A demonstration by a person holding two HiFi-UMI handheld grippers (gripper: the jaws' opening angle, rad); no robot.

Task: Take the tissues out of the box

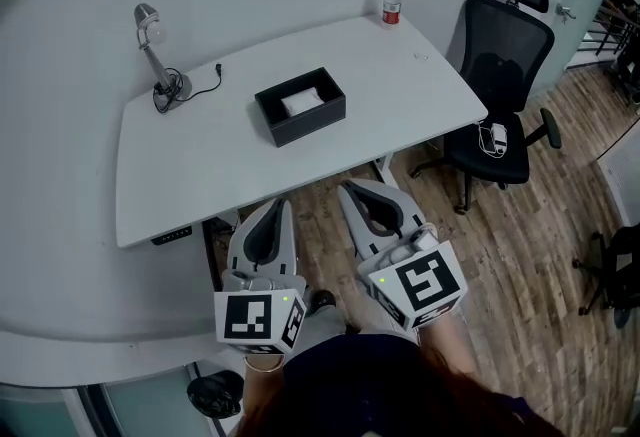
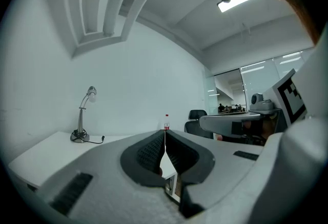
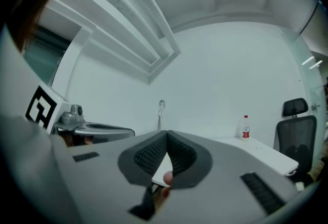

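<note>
1. The black tissue box (image 1: 300, 105) sits open-topped near the middle of the white tabletop (image 1: 200, 175), with the white tissues (image 1: 302, 102) lying inside it, below the rim.
2. Both grippers are held level on the near side of the box, off the tabletop's near edge and well apart from the box. The left gripper (image 1: 281, 209) is nearer the box's left end and the right gripper (image 1: 349, 189) is nearer its right end.
3. On both grippers the fingers (image 2: 148, 154) are pressed together at the tips with nothing between them, as each gripper view shows.
4. The step in hand looks like the first reach, and nothing has been lifted yet.
5. To do it well, spread 1 gripper's fingers wide before it reaches the box, not above the tissues.
6. Tip that gripper downward over the opening, then pinch the top tissue near its middle and clear of the walls.
7. The box looks light, so the other gripper could press on a wall while the pull goes straight up.
8. Left of the box stands a desk lamp (image 1: 155, 55) and beyond its right end a bottle (image 1: 391, 1). Both are well apart from it and need no avoiding.
</note>
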